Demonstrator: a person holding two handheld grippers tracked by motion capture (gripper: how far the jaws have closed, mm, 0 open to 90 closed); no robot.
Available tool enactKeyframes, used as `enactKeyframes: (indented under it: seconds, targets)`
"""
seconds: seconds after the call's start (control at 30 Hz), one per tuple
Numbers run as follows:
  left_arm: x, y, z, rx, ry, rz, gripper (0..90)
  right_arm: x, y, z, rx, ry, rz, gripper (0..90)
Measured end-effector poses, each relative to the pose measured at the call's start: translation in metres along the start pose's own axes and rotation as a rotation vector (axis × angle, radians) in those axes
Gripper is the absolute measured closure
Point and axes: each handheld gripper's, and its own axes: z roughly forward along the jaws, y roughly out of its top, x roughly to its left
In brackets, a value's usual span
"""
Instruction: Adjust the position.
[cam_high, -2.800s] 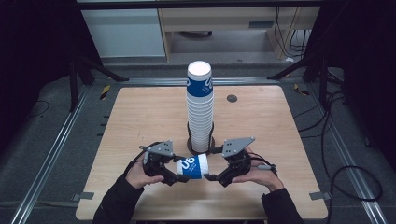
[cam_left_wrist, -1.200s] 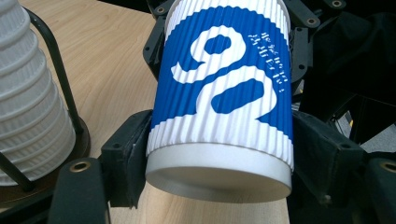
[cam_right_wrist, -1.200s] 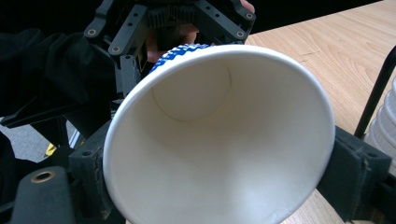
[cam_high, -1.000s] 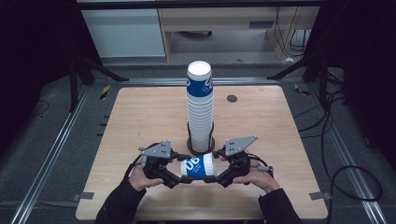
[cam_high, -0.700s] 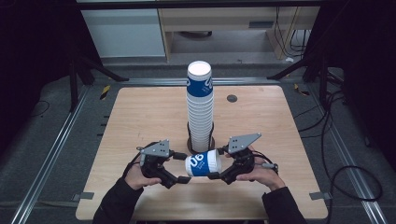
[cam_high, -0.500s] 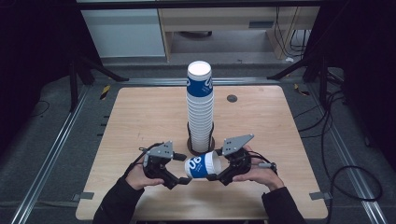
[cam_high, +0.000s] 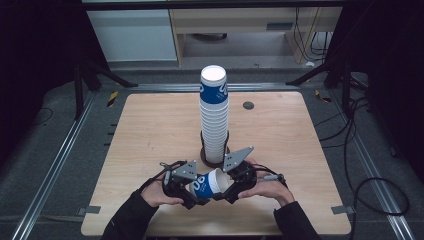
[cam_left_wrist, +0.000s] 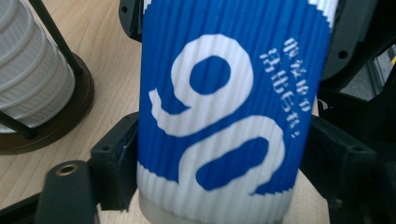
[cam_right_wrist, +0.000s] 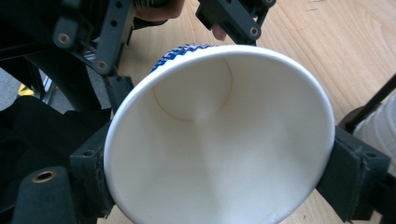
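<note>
We hold the blue paper cup (cam_high: 207, 183) sideways, both the left gripper (cam_high: 196, 196) and right gripper (cam_high: 223, 192) fingers clamped on it, and next likely seat it on the cup stack (cam_high: 214, 117).

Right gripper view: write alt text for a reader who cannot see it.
The open mouth of a white paper cup faces the camera, clamped at its rim between the right gripper's two black jaws. Behind it are the left gripper and the wooden table.

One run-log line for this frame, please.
left gripper: shut on paper cup base | right gripper: shut on cup rim | cup sideways above table | cup stack behind
</note>
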Motion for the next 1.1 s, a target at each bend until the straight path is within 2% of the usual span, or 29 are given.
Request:
enactKeyframes:
  seconds: [0.23,0.4,0.5,0.57,0.8,0.9,1.03,1.1]
  targets:
    - [0.000,0.000,0.000,0.000,-0.004,0.005,25.8,0.000,-0.001,0.001,-0.002,0.009,0.003,13.9]
    - [0.002,-0.001,-0.004,-0.015,0.009,-0.002,26.0,-0.001,-0.001,-0.004,-0.058,-0.016,-0.010,10.3]
    - [0.004,-0.002,-0.008,-0.028,0.023,-0.010,26.0,-0.002,0.000,-0.013,-0.097,-0.035,0.010,8.5]
    - [0.006,-0.003,-0.012,-0.051,0.031,-0.023,26.0,-0.004,-0.001,-0.020,-0.127,-0.063,0.021,8.0]
    - [0.010,-0.004,-0.025,-0.144,0.073,-0.050,26.0,-0.007,-0.003,-0.038,-0.217,-0.104,0.056,7.9]
    - [0.011,-0.004,-0.029,-0.186,0.091,-0.059,26.0,-0.008,-0.005,-0.043,-0.251,-0.099,0.069,7.8]
    - [0.012,-0.004,-0.033,-0.246,0.101,-0.074,26.0,-0.008,-0.006,-0.045,-0.266,-0.104,0.075,7.6]
    - [0.012,-0.004,-0.035,-0.295,0.105,-0.080,26.1,-0.008,-0.006,-0.045,-0.280,-0.100,0.081,7.6]
